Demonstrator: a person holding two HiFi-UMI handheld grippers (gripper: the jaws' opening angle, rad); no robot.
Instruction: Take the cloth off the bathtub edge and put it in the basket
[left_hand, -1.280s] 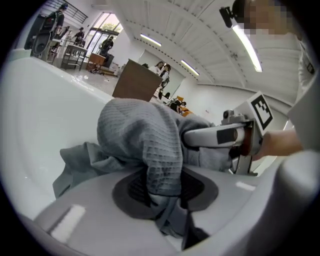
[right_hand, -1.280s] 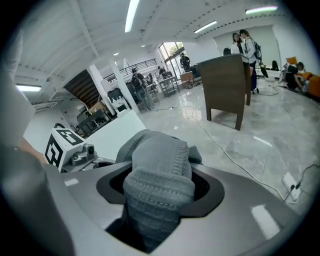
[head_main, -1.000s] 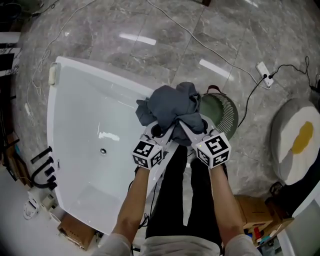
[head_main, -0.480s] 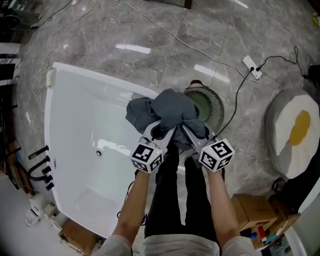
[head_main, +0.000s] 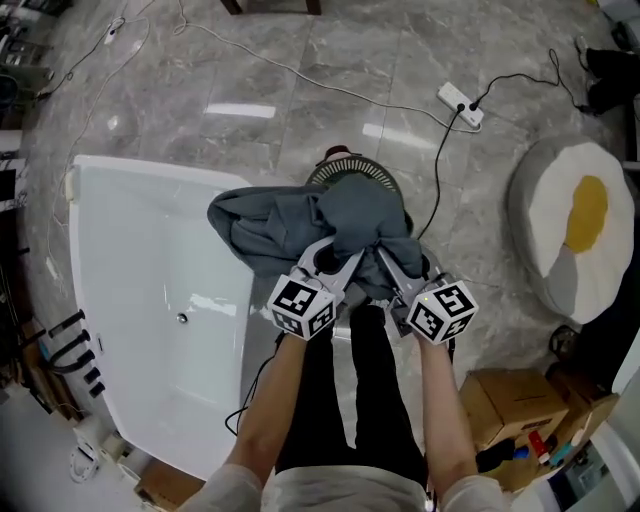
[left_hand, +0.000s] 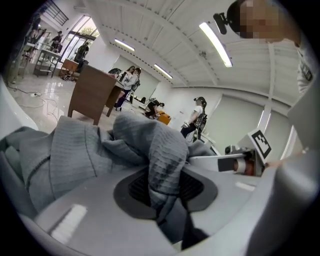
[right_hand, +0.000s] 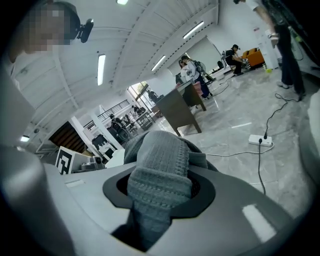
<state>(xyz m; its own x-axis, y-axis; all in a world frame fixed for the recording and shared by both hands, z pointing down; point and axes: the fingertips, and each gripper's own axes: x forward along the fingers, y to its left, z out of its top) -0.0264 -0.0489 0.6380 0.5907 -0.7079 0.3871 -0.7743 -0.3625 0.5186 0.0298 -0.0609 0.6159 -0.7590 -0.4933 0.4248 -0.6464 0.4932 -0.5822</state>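
- The left gripper (head_main: 330, 262) clamps a ribbed grey fold of the cloth (head_main: 335, 222). The fold runs between its jaws and spills out ahead.
- The right gripper (head_main: 388, 262) is closed on another bunch of the cloth (a knitted hem fills the gap).
- The cloth hangs bunched from both, above the bathtub (head_main: 150, 300) edge and partly over the basket (head_main: 338, 165).
- Each gripper's cube (head_main: 300, 306) bears black-and-white square markers.
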